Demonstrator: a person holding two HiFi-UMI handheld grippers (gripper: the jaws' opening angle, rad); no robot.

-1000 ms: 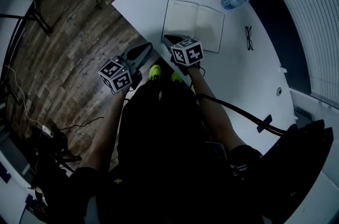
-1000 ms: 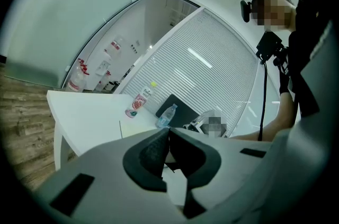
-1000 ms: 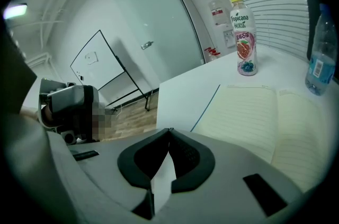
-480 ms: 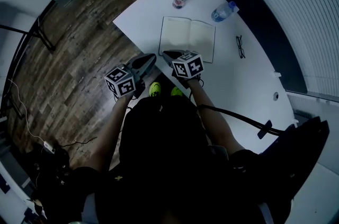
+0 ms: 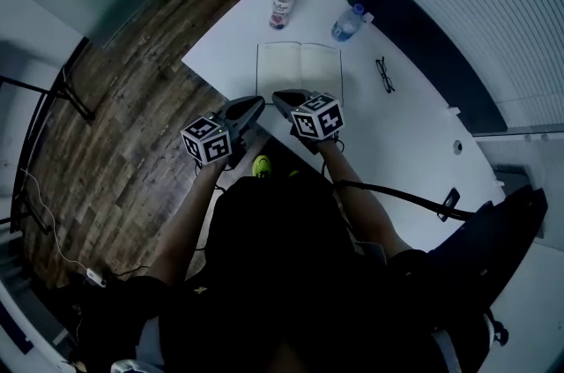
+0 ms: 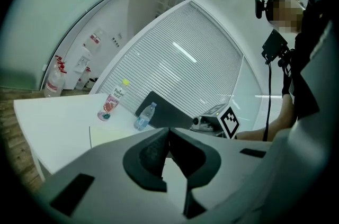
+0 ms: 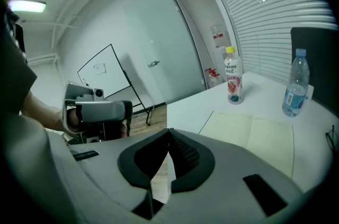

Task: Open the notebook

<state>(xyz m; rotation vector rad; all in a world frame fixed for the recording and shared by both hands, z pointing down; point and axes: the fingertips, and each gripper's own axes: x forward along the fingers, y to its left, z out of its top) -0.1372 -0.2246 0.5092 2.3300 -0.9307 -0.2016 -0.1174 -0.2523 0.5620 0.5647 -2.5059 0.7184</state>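
Notebook (image 5: 300, 67) lies open flat, pages up, on white table (image 5: 414, 129) near the table's front corner. Just at its near edge, L gripper (image 5: 256, 104) & R gripper (image 5: 282, 98) sit side by side w/ tips close together, both w/ jaws closed on nothing, neither touching it. Beyond the notebook stand pink-label bottle (image 5: 281, 7) & clear water bottle (image 5: 347, 24), both upright, w/ glasses (image 5: 385, 74) lying to its right.

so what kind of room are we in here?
Likely an office or meeting room: a white table with an open notebook, what looks like a whiteboard on a stand, and a wall of slatted blinds.
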